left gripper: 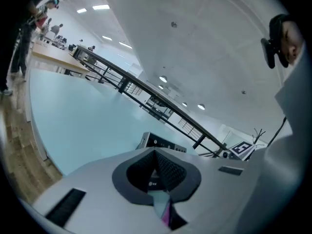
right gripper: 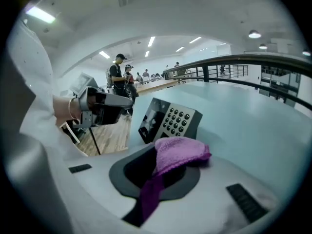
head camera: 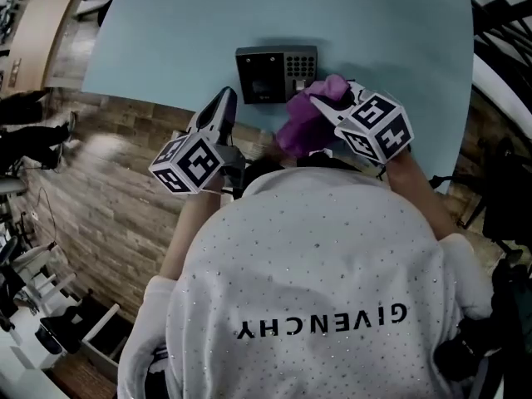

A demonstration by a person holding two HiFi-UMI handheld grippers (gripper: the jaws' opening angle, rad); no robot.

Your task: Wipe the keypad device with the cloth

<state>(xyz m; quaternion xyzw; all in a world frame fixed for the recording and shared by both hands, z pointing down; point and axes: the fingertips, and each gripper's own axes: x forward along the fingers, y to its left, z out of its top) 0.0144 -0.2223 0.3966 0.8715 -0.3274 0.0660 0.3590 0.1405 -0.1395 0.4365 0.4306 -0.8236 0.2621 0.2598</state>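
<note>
Head view: we see the keypad device (head camera: 276, 74) near the table's (head camera: 166, 40) edge. Left gripper view: our left gripper (left gripper: 157, 155) has its jaws together, empty. Right gripper view: our right gripper (right gripper: 163, 162) pinches the cloth (right gripper: 179, 152), likely soft and light, by 1 bunched fold.

Head view, lower centre of frame: black caps "GIVENCHY" across the person's white shirt (head camera: 316, 256), upside-down to the cam. That's the only print I can read. Keypad device (head camera: 276, 73), top centre: key markings too small. Right gripper view, mid-frame: same device, bigger in shot, dark round keys, digits just a blur. Left gripper view: no legible txt.
</note>
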